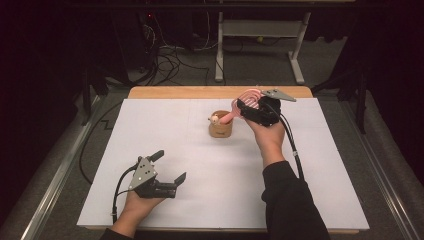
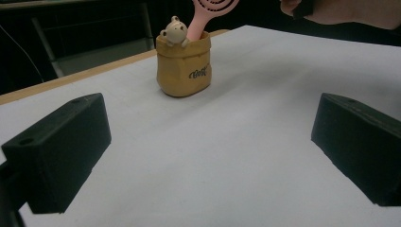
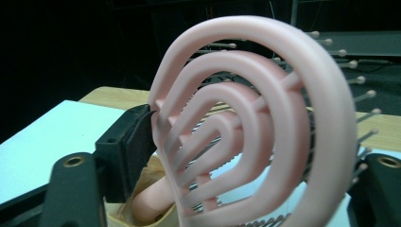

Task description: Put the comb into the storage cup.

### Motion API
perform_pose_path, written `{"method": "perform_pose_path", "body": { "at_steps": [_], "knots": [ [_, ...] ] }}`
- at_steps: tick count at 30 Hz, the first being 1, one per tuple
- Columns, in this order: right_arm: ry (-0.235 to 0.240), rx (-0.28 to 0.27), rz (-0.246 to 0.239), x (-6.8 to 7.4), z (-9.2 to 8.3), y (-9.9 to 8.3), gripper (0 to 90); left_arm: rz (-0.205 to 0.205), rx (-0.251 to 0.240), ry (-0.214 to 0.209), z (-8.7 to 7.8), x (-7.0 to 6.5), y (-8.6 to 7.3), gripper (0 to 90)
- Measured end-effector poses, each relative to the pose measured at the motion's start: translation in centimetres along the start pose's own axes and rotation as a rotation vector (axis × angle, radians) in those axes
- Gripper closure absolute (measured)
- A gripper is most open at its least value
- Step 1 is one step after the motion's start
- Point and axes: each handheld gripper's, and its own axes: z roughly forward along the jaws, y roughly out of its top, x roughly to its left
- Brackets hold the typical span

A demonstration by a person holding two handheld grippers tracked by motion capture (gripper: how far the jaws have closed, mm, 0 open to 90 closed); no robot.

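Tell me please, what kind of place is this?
Probably a lab or recording workspace: a white-covered table in a dark room, tangled cables on the carpet behind, and a bare desk frame farther back.

Pink hairbrush (image 3: 246,127) handle end hidden inside tan holder (image 1: 220,129); head top cropped in left gripper view.

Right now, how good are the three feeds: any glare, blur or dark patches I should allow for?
High view: white table evenly lit, no glare, surroundings nearly black. Left gripper view: the tan pouch fairly sharp, its own near black jaws soft, background dark. Right gripper view: the pink hairbrush so close it looks oversized and soft-edged, and it hides most of what lies behind.
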Motion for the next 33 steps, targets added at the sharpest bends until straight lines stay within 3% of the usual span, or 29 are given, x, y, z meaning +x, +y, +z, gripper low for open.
{"method": "perform_pose_path", "body": {
  "at_steps": [12, 21, 33],
  "knots": [
    [0.005, -0.003, 0.005, -0.03, 0.08, 0.01, 14.7, 0.004, 0.001, -0.001, 0.00, -0.02, 0.02, 0.0],
    [0.010, 0.031, 0.019, -0.38, 0.28, -0.14, 0.5, 0.004, -0.001, -0.002, 0.06, -0.10, 0.04, 0.0],
    [0.005, 0.036, -0.023, -0.25, -0.34, 0.04, 0.2, -0.009, 0.006, -0.003, 0.16, 0.07, -0.05, 0.0]
  ]
}}
